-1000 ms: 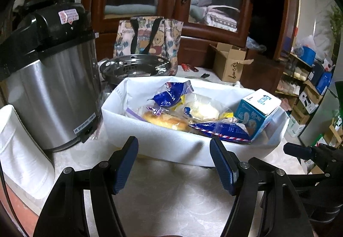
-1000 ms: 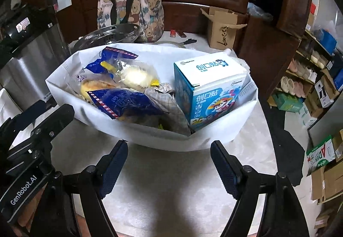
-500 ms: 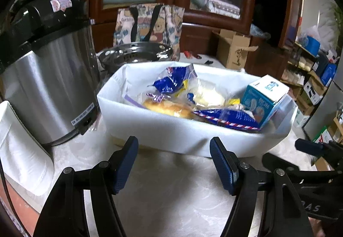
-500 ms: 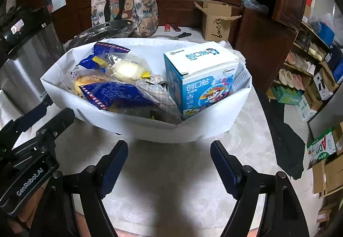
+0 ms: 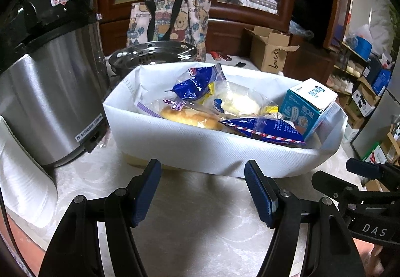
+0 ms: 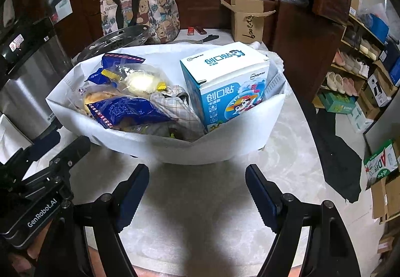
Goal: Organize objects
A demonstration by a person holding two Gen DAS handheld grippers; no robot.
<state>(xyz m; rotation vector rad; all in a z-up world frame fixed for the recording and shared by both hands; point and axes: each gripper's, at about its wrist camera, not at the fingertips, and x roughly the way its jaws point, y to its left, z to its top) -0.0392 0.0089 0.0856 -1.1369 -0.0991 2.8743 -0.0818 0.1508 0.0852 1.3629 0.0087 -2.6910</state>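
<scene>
White fabric bin (image 6: 175,149) sits mid-tabletop (image 6: 200,227), packed with bread packets (image 6: 130,111) and a blue plaster box (image 6: 225,84). Left gripper (image 5: 202,189) and right gripper (image 6: 197,192) hover near the front edge, both spread wide, empty. Steel cooker (image 5: 50,91) stands at the left edge.

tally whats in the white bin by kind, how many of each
Sealed snack or bread packets: 4 (blue packet, pale bun, golden bread, blue packet with striped edge)
Cardboard box: 1
Checked cloth: 1
Total: 6 visible in the white bin; more may lie underneath.
</scene>
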